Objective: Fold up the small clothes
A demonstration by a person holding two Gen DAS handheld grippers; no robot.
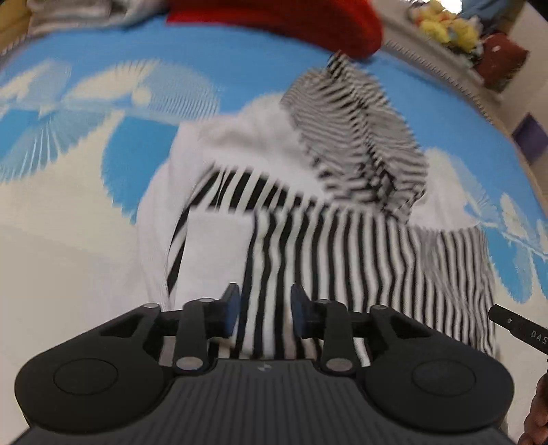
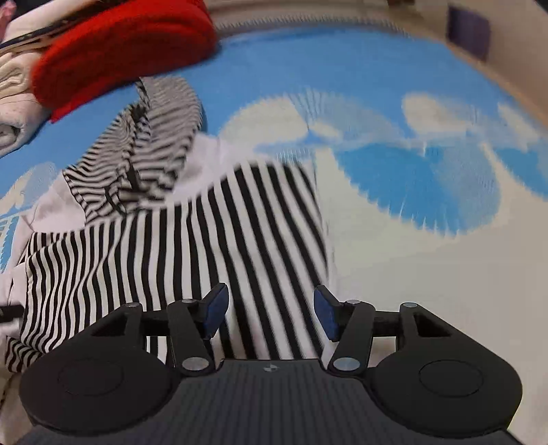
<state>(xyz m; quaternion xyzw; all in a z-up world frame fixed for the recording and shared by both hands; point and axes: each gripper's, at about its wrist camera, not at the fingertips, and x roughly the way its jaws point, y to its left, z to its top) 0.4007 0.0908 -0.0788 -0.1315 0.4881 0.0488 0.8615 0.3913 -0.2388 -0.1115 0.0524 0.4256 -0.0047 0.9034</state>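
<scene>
A black-and-white striped garment with white panels lies partly folded on a blue and cream patterned bedspread. It also shows in the right wrist view. My left gripper is open just above the garment's near edge, with nothing between its fingers. My right gripper is open wider over the garment's near right part, also empty. A crumpled finer-striped part lies at the garment's far end. Both views are motion-blurred.
A red cushion lies at the far edge of the bed, also in the right wrist view. Cream folded cloth sits beside it. Yellow plush toys stand on a shelf at the far right.
</scene>
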